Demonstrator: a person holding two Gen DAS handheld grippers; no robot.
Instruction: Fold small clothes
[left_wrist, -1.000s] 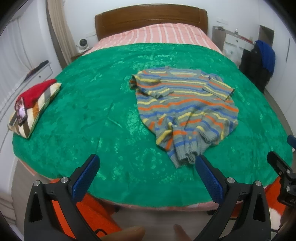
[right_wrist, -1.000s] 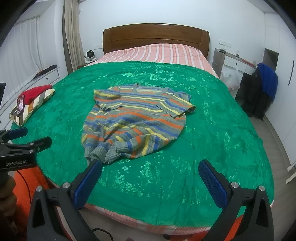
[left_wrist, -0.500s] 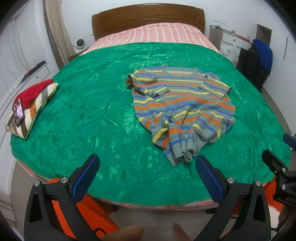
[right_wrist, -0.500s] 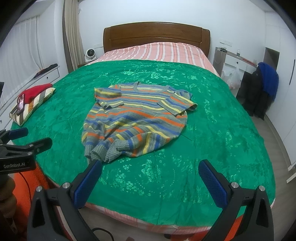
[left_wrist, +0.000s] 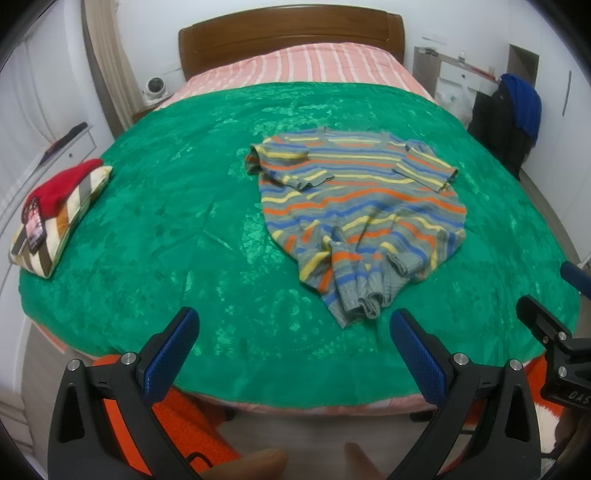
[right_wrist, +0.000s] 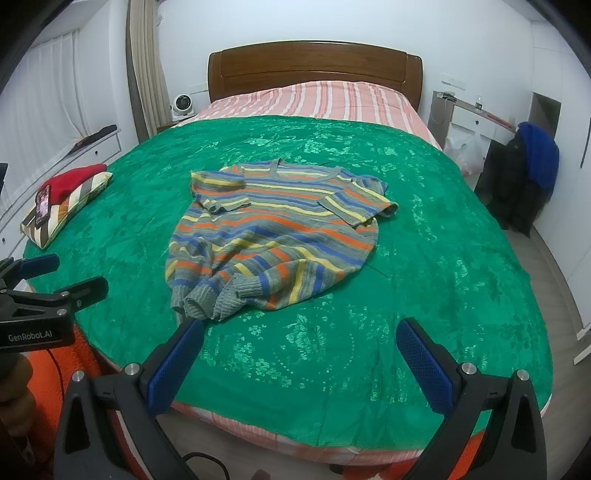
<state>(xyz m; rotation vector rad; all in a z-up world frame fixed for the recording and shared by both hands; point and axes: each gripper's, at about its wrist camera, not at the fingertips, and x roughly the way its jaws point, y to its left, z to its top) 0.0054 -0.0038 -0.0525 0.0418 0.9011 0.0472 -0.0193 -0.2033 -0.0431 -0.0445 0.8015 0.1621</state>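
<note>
A small striped sweater (left_wrist: 362, 214) in grey, blue, orange and yellow lies on the green bedspread (left_wrist: 177, 229), both sleeves folded in over the chest, its hem bunched toward me. It also shows in the right wrist view (right_wrist: 273, 236). My left gripper (left_wrist: 291, 332) is open and empty, hovering over the bed's near edge just short of the hem. My right gripper (right_wrist: 303, 339) is open and empty, over the near edge to the right of the hem. Each gripper shows at the edge of the other's view.
A striped cushion with red cloth and a phone on it (left_wrist: 55, 210) lies at the bed's left edge. Wooden headboard (left_wrist: 291, 40) at the far end. A chair with dark and blue clothes (right_wrist: 528, 177) stands to the right. Orange fabric (left_wrist: 122, 410) lies below the bed edge.
Both grippers have drawn back a little from the bed and stay open. The sweater has not moved.
</note>
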